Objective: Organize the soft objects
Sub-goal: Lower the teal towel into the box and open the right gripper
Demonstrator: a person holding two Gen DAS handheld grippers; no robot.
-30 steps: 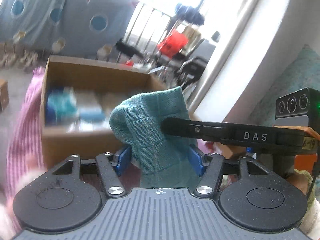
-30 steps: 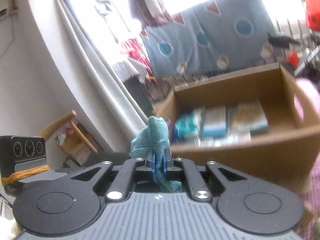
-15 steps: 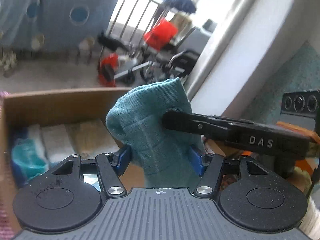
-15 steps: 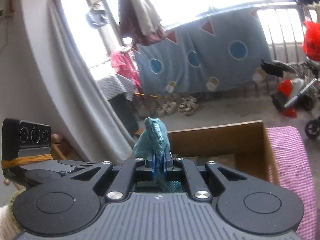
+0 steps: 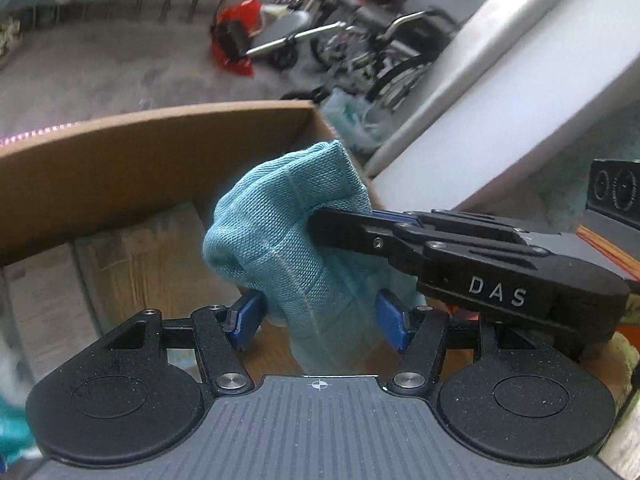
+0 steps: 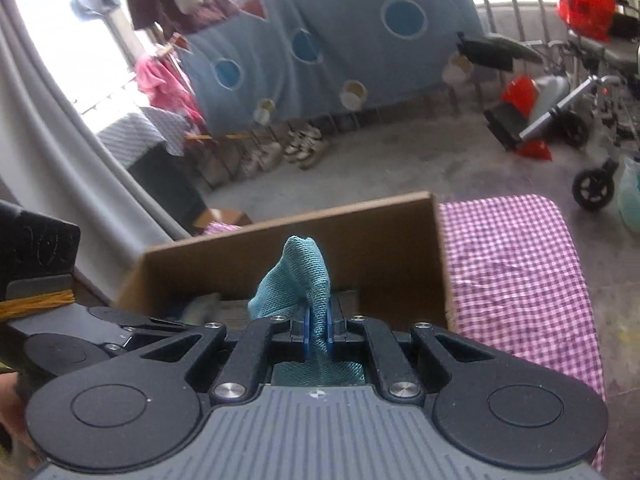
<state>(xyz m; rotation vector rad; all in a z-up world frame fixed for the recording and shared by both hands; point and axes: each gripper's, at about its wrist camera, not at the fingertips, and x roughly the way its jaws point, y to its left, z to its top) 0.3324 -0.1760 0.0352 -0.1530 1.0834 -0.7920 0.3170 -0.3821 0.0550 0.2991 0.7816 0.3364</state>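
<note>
The teal cloth (image 6: pixel 298 280) is clamped by the right gripper (image 6: pixel 318 330) above the cardboard box (image 6: pixel 384 248); the left gripper (image 5: pixel 320 312) is spread around it; a checked tablecloth (image 6: pixel 512 280) is noted alongside.

One cloth, one box, two grippers

There is one teal cloth (image 5: pixel 288 232), one cardboard box (image 6: pixel 372 232), one checked tablecloth (image 6: pixel 516 280) and two grippers, the left gripper (image 5: pixel 320 316) and the right gripper (image 6: pixel 318 330).

floor (image 6: pixel 400 168): grey concrete | blue sheet (image 6: pixel 328 40): hung on railing | window (image 6: pixel 52 40): bright
</note>
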